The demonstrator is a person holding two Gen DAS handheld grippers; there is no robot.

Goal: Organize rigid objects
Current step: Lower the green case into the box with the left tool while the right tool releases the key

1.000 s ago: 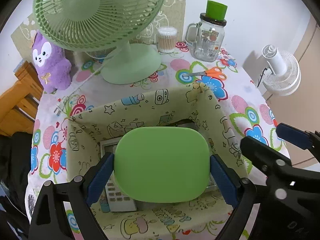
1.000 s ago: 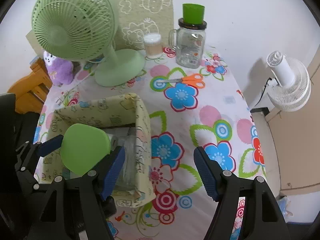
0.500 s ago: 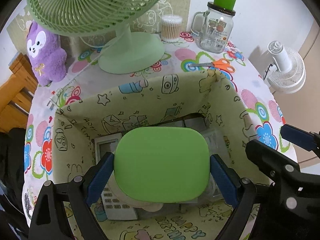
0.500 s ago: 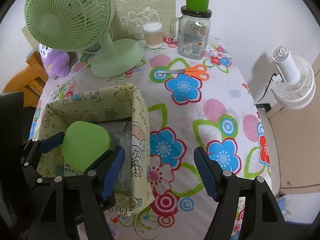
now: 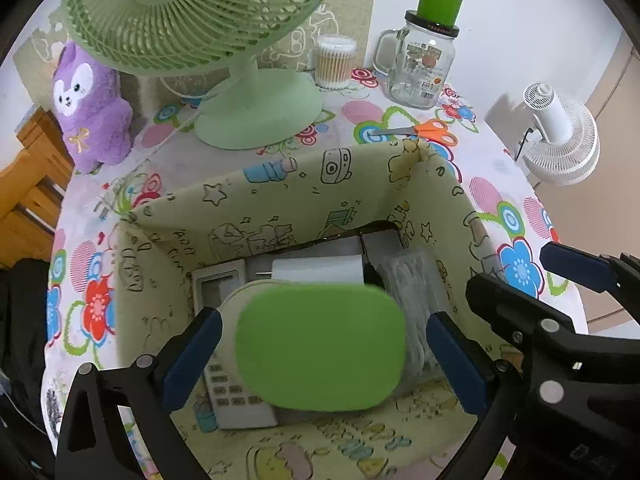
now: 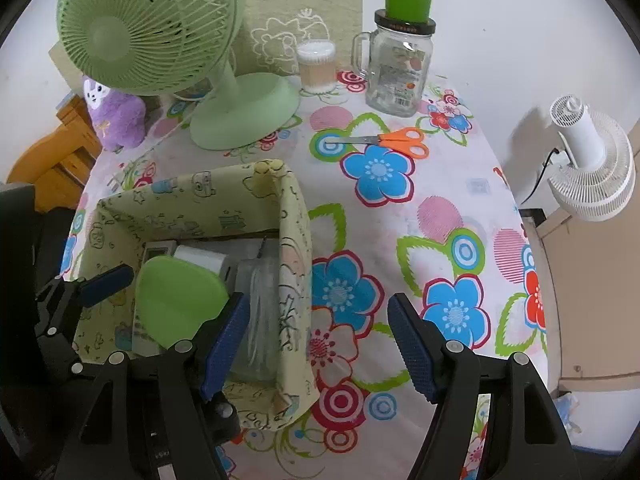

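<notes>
Flat rounded-rectangle green lid (image 5: pixel 320 346), glossy, motion-blurred, inside fabric bin (image 5: pixel 280 196)

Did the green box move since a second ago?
Yes. The green box has dropped away from the opening left gripper, lower inside the fabric bin, onto the remote.

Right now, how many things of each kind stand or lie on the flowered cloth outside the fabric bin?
Fans: 1
Jars: 1
Swab tubs: 1
Scissors: 1
Plush toys: 1
Total: 5
</notes>
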